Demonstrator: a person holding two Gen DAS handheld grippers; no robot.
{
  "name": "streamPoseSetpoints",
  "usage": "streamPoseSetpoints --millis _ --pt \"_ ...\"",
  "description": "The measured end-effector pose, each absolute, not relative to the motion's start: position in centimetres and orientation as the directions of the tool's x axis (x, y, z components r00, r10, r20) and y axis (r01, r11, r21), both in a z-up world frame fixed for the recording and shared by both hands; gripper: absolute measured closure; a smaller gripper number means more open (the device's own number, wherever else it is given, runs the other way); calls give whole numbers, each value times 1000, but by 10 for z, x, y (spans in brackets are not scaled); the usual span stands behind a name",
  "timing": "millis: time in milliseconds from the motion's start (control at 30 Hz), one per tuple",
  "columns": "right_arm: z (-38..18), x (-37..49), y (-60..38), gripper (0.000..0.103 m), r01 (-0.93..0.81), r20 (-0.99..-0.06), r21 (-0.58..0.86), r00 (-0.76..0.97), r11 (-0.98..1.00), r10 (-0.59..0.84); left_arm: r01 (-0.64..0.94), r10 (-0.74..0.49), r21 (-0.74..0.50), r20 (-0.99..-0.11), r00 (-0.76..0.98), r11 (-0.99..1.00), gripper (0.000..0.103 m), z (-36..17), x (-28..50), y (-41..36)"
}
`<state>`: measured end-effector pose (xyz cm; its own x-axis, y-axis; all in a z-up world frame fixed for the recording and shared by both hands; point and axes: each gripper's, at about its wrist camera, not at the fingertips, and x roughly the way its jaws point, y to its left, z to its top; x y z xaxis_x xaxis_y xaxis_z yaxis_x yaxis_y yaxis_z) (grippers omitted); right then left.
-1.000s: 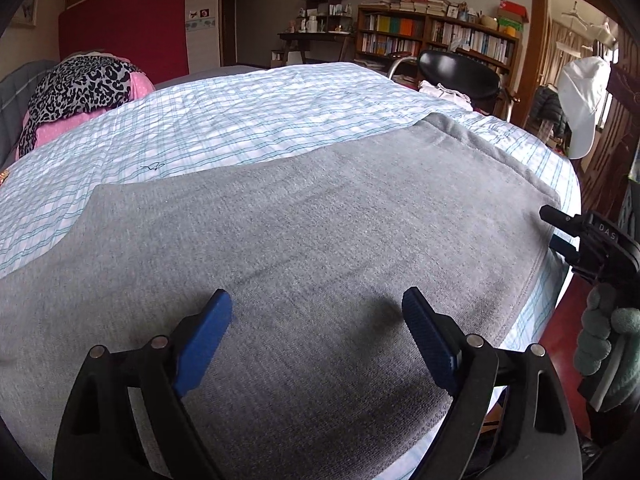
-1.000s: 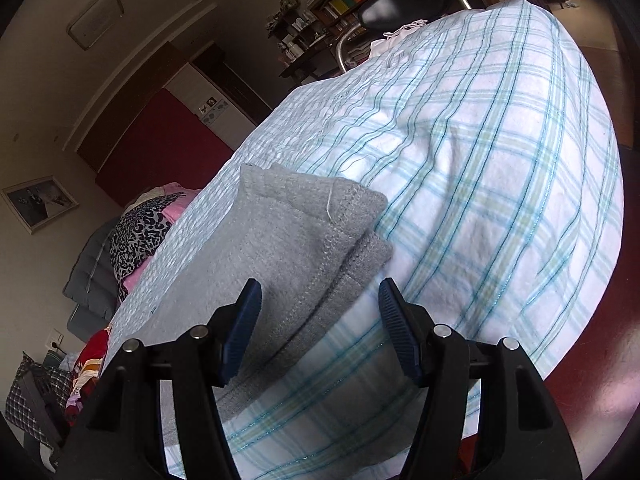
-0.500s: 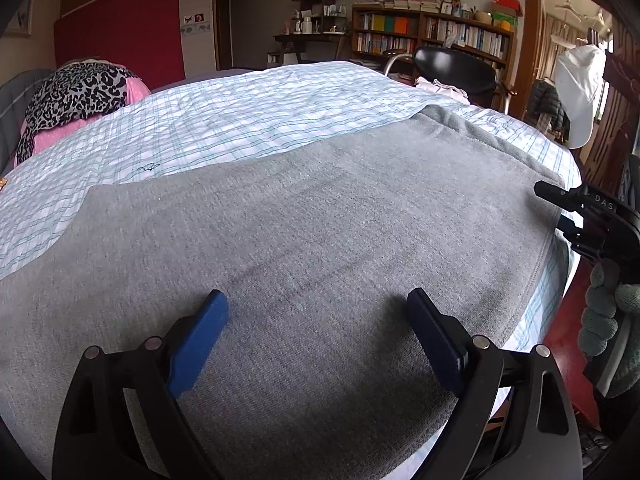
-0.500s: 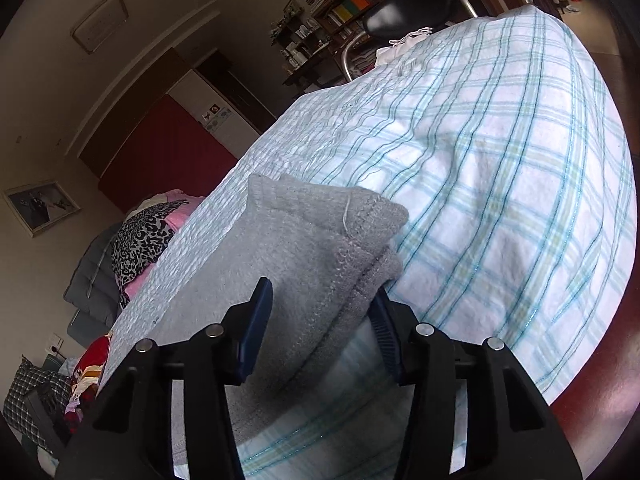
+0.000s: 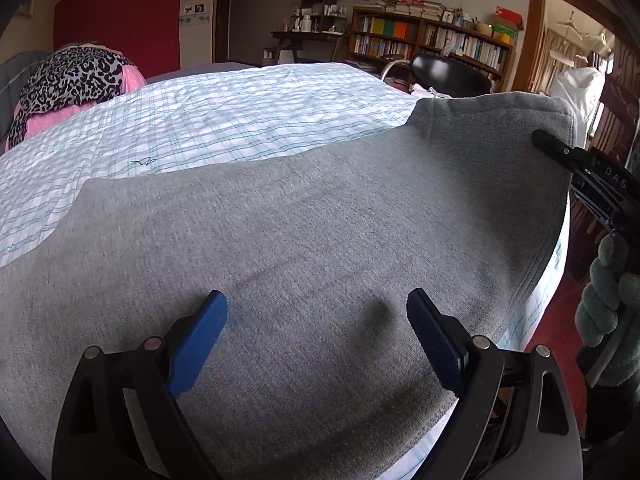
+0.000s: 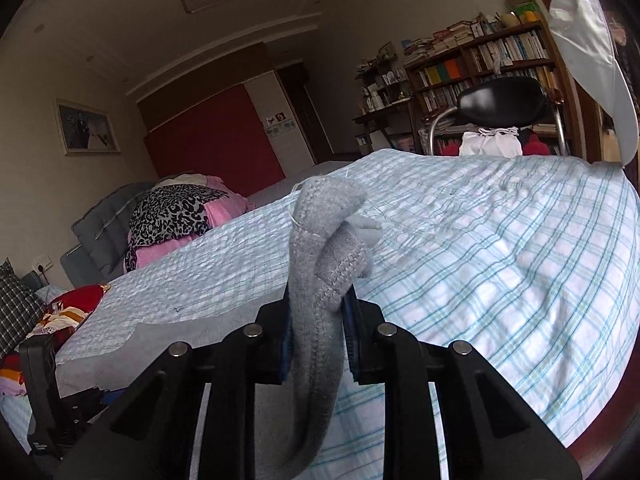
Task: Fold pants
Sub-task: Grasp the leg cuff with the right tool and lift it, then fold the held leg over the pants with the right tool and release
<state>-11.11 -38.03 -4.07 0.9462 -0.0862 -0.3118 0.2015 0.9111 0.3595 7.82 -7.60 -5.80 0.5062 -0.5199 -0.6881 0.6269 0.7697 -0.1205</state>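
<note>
The grey pants (image 5: 304,232) are seen spread flat across the near part of the bed (image 5: 224,120), over its blue-and-white checked sheet, with one end raised off the sheet at the far right. That raised end is clamped by the right gripper (image 6: 316,320): its jaws have just been closing, and now the bunched grey hem is pinched tight between the two blue pads (image 6: 351,336), the cloth bulging out above them and hanging down in a thick fold below. In the left wrist view the right gripper (image 5: 560,152) is seen at the right edge, black, gripped by a hand in a green knitted glove (image 5: 608,312), with the lifted corner of the pants draped over it.

The left gripper (image 5: 316,312) is held released, its blue fingers (image 5: 200,340) spread wide just above the cloth at the near edge; nothing is caught between them, and whether the tips touch the fabric cannot be told.

At the far left of the bed a leopard-print cloth (image 5: 68,80) is piled on pink bedding (image 5: 60,114). Beyond the bed a black chair (image 5: 448,76) and a bookshelf (image 5: 428,44) packed with books are seen against the far wall, with a red panel (image 5: 120,16) to the left.
</note>
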Motion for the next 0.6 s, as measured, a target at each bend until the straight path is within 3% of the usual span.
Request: streamPoseSetpoints --millis 267,600 --pt "-14 -90 -328 82 74 -263 270 965 960 -1 555 -548 -229 -656 520 800 13 -42 98 -36" --pt "-14 -75 -266 82 -67 -289 200 949 978 124 486 -580 -339 -621 528 806 13 -32 110 5"
